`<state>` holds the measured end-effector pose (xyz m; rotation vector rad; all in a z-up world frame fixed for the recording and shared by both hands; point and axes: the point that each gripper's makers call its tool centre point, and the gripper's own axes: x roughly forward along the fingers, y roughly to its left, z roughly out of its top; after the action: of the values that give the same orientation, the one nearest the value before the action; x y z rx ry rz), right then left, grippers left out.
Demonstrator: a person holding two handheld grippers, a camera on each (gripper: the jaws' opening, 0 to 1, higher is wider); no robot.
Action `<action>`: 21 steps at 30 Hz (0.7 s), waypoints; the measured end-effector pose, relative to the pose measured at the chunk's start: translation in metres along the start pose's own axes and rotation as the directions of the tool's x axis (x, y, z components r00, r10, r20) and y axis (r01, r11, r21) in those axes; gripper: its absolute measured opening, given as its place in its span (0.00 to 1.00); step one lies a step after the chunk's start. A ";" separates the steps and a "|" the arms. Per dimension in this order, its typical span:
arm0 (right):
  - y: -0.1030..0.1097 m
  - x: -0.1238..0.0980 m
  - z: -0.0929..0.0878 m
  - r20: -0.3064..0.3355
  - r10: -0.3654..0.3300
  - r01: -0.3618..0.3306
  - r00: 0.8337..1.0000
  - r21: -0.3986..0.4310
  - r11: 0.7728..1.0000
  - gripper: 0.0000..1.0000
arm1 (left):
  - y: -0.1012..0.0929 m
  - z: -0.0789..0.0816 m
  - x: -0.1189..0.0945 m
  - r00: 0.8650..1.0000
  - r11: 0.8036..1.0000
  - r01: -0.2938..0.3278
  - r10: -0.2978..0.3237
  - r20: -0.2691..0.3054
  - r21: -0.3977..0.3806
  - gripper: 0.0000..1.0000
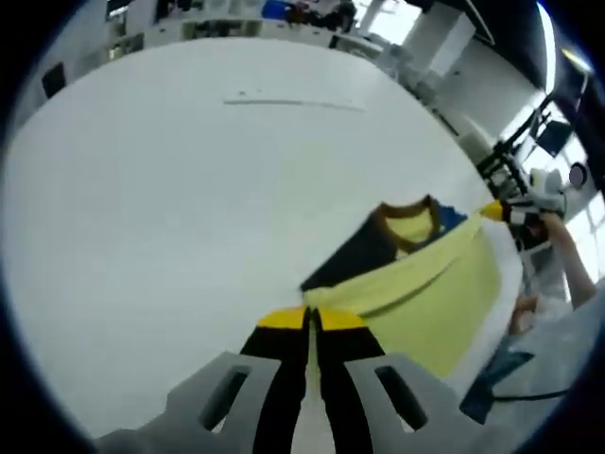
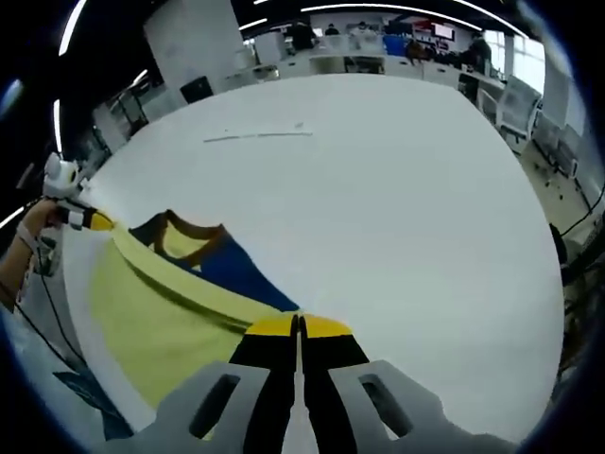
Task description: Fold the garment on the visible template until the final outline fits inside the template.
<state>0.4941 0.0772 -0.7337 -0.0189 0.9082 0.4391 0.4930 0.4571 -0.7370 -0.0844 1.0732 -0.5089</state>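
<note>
A yellow garment with navy sleeves and a brown collar lies near the white table's edge. My left gripper is shut on one end of its folded yellow edge. The right gripper, held by a hand, pinches the other end, so the edge runs taut between them. In the right gripper view the same garment lies at the lower left with its navy sleeve spread. My right gripper is shut on the fabric, and the left gripper grips the far corner.
The wide white table stretches away from the garment, with a thin line marked far across it. A person's hand and sleeve are at the table edge. Desks and chairs stand beyond.
</note>
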 end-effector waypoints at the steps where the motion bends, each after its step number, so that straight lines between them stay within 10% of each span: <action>1: 0.000 0.001 0.000 0.000 -0.001 0.001 1.000 0.001 1.000 0.01 | 0.000 0.000 0.001 1.000 1.000 0.000 0.000 -0.001 -0.002 0.00; 21: -0.006 0.019 -0.003 -0.022 -0.005 0.006 1.000 0.015 1.000 0.01 | 0.007 -0.009 0.012 0.999 0.999 0.015 -0.016 -0.033 -0.041 0.00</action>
<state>0.5042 0.0781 -0.7510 -0.0123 0.9331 0.4274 0.4922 0.4593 -0.7532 -0.1205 1.1168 -0.5038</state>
